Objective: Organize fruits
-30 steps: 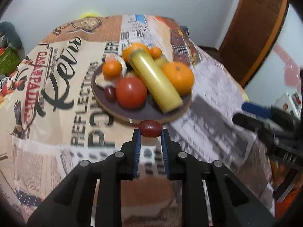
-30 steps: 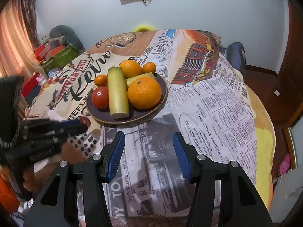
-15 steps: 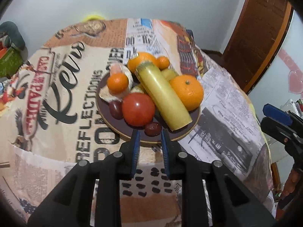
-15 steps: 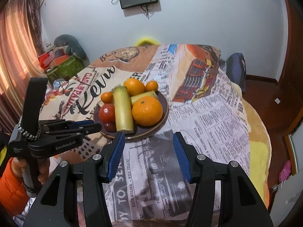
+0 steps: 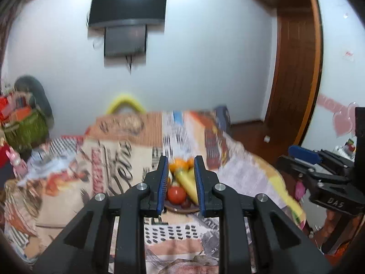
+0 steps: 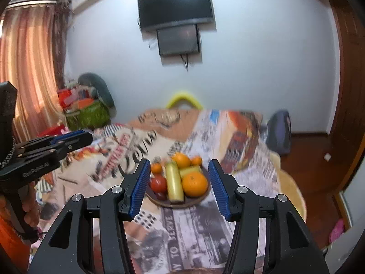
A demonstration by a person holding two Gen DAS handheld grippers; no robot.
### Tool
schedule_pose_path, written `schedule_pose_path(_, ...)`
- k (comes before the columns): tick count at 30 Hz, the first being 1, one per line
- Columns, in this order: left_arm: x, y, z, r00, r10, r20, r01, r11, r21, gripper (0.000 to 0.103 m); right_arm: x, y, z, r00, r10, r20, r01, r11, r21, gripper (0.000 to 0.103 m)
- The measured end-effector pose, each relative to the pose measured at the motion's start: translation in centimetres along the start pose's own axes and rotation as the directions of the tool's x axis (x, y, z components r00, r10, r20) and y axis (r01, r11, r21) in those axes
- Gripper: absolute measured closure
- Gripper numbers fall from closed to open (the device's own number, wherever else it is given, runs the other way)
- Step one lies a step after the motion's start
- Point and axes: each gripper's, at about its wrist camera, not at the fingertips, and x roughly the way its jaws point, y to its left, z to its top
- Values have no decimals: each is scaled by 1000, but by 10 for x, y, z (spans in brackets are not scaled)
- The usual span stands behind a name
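Observation:
A dark round plate [image 6: 180, 203] of fruit sits on the newspaper-print tablecloth. It holds oranges [image 6: 194, 183], a tomato [image 6: 158, 183], a long yellow-green fruit [image 6: 174, 183] and small dark red fruits [image 6: 161, 196]. In the left wrist view the plate [image 5: 182, 208] shows between the fingers, far off. My left gripper [image 5: 181, 181] is open a little and empty, pulled back and raised. My right gripper [image 6: 179, 186] is wide open and empty, also back from the plate. Each gripper shows in the other's view: the left gripper [image 6: 68, 139] and the right gripper [image 5: 303, 154].
The table [image 6: 228, 137] is covered by the printed cloth. A yellow chair back [image 6: 183, 98] stands behind it. A TV [image 6: 175, 5] hangs on the wall. Cluttered boxes and a green bag [image 6: 87, 114] are at left, a wooden door [image 5: 294, 75] at right.
The left gripper dropped the dark red fruit on the plate, opened and drew back and up. The right gripper also drew back. Both views now tilt up toward the wall.

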Motion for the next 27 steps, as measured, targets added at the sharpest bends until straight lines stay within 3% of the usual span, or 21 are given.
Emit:
schedule_pose_path(3,-36,-3,11,997,-3,72,3,1000,9,82,-25,14,11,998,5,70,-4,1000,-11,53)
schedule_pose_path(6,-66,-6,17,991,-3,131,1,1000,15,75,-51,27,20,990,7,144,-4,1000,-18,51)
schedule_pose_path(12,-109,-10,19,978,2,208,-4,1000,10,50,-83,46,28,968,5,249,6,999,-44,47)
schedule_pose_path(16,-124,-15,16,971,18,238,-21,1000,10,33,-90,54,26,958,-6,287,22,999,-50,29)
schedule_pose_path(20,-132,-17,13,968,27,250,-30,1000,9,13,-91,61,23,952,-25,305,45,997,-58,20)
schedule_pose_path(27,-137,-16,8,964,45,260,-44,999,-12,3,-101,64,17,946,-56,319,74,996,-47,1)
